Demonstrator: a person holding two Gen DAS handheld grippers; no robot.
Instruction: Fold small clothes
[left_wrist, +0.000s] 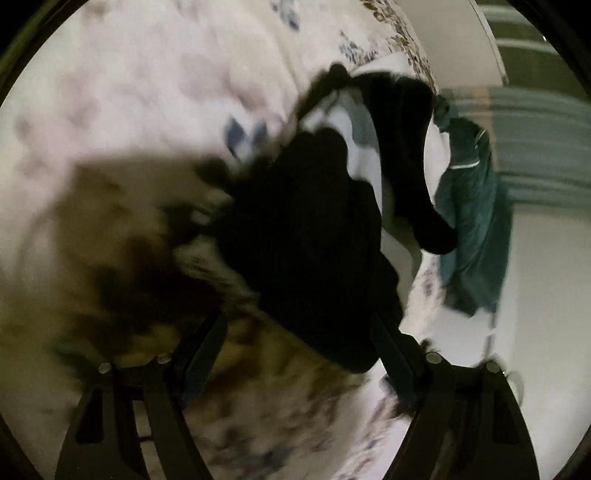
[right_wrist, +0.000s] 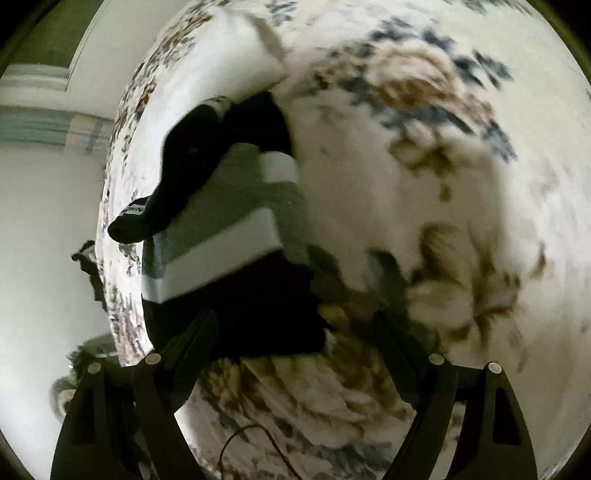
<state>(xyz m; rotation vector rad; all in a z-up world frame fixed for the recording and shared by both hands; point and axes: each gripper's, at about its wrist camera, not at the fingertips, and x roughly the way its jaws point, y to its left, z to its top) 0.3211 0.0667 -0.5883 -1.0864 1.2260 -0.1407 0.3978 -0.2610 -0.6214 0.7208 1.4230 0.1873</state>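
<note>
A black, white and grey garment lies on a floral bedspread, with a black sleeve or sock beyond it. My left gripper is open just above its near black part, fingers apart on either side. In the right wrist view the same striped garment lies left of centre with a black sock-like piece on top. My right gripper is open over its near black edge, holding nothing. Both views are blurred.
A teal cloth hangs off the bed's edge at the right of the left wrist view. The bed edge runs down the left of the right wrist view, with pale floor beyond. A thin dark cable lies near the bottom.
</note>
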